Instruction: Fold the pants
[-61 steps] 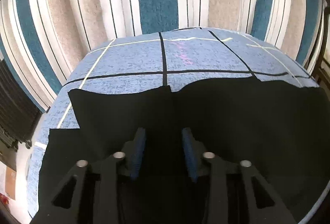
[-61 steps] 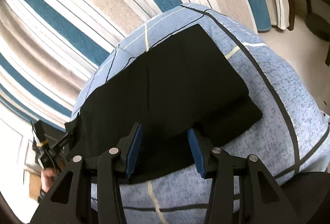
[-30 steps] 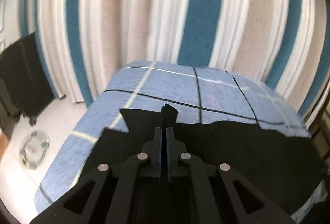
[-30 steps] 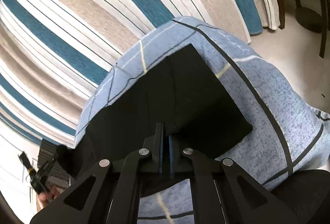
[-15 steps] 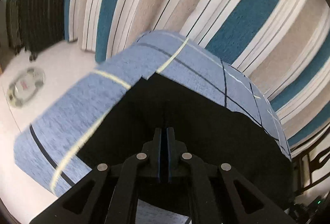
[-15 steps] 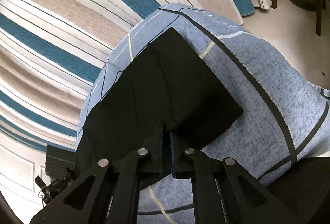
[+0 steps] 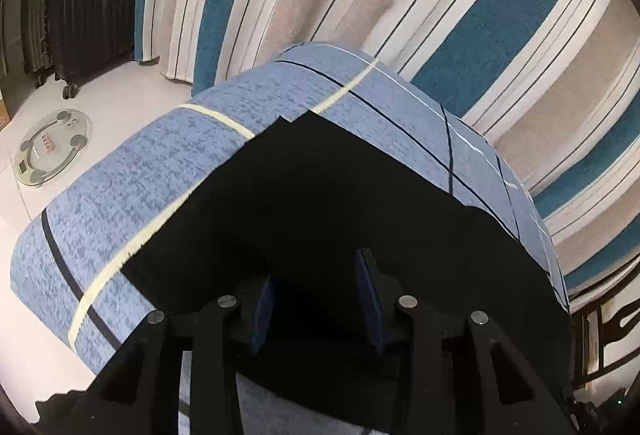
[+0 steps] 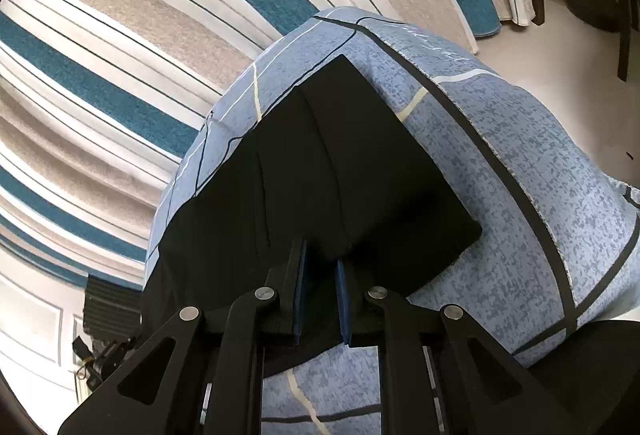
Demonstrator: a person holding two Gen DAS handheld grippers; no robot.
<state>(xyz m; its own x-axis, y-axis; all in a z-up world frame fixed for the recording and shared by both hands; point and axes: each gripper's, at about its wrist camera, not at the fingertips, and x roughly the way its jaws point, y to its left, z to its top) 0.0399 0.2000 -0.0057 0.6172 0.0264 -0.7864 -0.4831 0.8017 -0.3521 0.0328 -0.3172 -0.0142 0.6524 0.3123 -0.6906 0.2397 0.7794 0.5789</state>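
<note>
The black pants (image 7: 320, 203) lie flat and matte, folded into a thick slab with square corners, on a table draped in a speckled blue cloth (image 7: 132, 187) crossed by cream and black lines. The left gripper (image 7: 316, 299) hangs over the near edge of the pants, its blue-padded jaws spread wide and empty. The right gripper (image 8: 322, 295) has its jaws parted by a narrow gap at a raised fold of the pants (image 8: 320, 171); whether the pads touch it cannot be told.

Blue cloth-covered table (image 7: 152, 171) w/ black pants (image 7: 328, 203)
</note>
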